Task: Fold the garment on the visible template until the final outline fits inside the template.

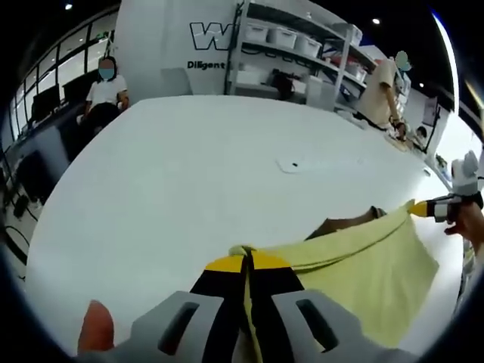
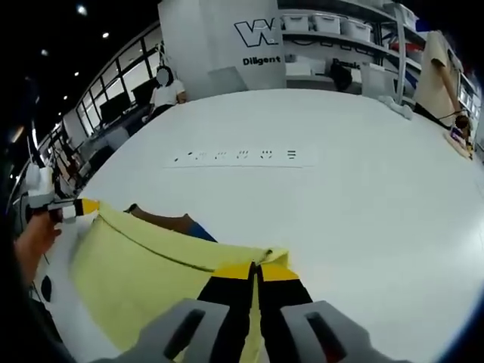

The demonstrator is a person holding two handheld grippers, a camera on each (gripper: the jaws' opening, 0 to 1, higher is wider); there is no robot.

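Observation:
A pale yellow garment hangs stretched between my two grippers above the white table. My left gripper is shut on one corner of the cloth. In the right gripper view, my right gripper is shut on the other corner of the yellow garment. Each gripper appears in the other's view: the right gripper at the far right, the left gripper at the far left, held by a hand. A brown piece with a blue edge peeks out behind the cloth's top edge; the brown piece is mostly hidden.
A strip of small black marks is printed on the table beyond the garment. A flat white patch lies mid-table. Shelves with white bins stand behind. A seated person is at the far left, another person at the right edge.

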